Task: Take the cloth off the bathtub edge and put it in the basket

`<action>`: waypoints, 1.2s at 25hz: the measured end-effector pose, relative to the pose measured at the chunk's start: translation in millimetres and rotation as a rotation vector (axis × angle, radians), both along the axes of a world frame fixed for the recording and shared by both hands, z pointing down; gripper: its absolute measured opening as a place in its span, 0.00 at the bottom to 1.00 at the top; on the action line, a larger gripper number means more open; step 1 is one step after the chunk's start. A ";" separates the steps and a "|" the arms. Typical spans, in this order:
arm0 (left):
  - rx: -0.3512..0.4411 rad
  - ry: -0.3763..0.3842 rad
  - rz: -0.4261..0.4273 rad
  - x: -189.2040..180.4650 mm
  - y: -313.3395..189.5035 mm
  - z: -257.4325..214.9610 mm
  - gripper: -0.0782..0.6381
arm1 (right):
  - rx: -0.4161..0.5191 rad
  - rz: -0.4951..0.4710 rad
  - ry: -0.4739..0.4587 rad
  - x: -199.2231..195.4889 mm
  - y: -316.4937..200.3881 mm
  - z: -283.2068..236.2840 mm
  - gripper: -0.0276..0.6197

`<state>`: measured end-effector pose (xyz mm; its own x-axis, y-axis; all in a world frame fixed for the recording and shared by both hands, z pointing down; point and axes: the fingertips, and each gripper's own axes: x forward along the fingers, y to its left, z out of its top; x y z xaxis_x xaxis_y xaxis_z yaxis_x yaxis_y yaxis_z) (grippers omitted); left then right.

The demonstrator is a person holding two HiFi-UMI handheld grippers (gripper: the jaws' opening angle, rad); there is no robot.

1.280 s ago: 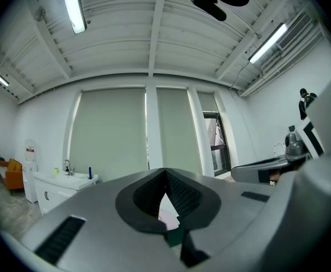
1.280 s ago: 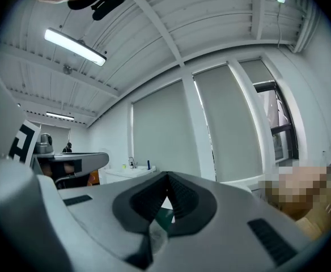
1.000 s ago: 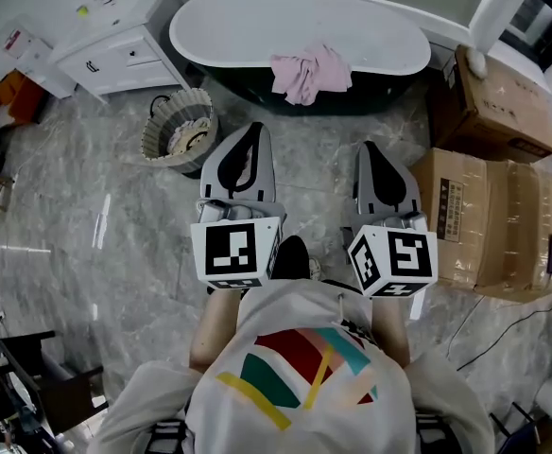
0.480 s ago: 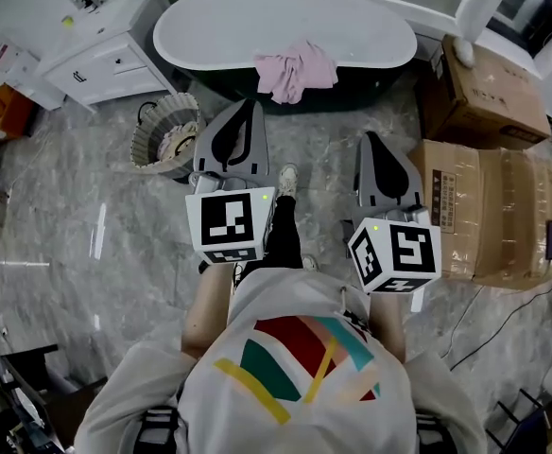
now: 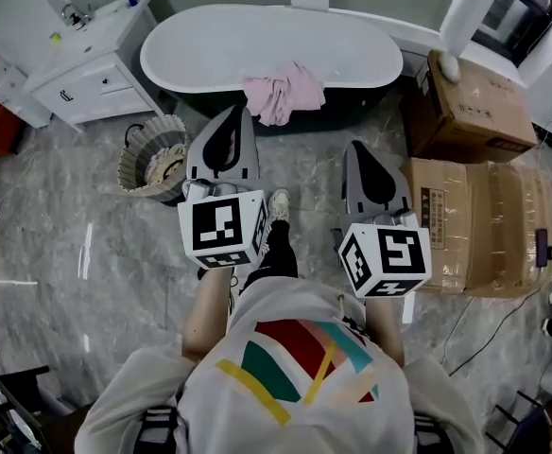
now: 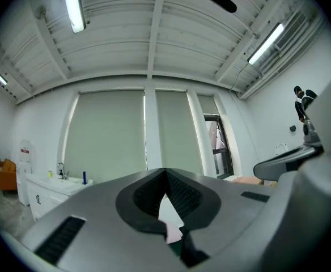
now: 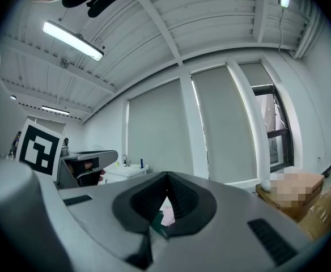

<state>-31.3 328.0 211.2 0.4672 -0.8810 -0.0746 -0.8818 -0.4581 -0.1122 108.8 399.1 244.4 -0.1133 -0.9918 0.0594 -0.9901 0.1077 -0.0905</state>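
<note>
Pink cloth (image 5: 281, 93) hangs over the near rim of the bathtub (image 5: 210, 50) in the head view. It lies ahead of both sets of fingertips, close to the left gripper (image 5: 239, 112) and further from the right gripper (image 5: 355, 146). The woven basket (image 5: 151, 154) stands on the floor left of the left fingers, and cardboard boxes (image 5: 484, 225) sit right of the right ones. In the left gripper view the jaws are pressed together on nothing, with pink showing beyond them. In the right gripper view the jaws are likewise closed and empty.
</note>
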 end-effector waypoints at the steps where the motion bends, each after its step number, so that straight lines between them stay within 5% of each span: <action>1: -0.005 0.009 -0.003 -0.4 -5.2 2.0 0.13 | -0.005 -0.002 0.004 0.1 -2.9 2.5 0.06; 18: -0.047 -0.062 -0.023 7.4 -91.9 29.9 0.13 | -0.060 -0.065 -0.036 -11.8 -98.0 23.9 0.06; 30: -0.022 -0.040 -0.044 6.7 -206.6 27.5 0.13 | -0.108 -0.109 -0.012 -21.2 -224.4 35.0 0.06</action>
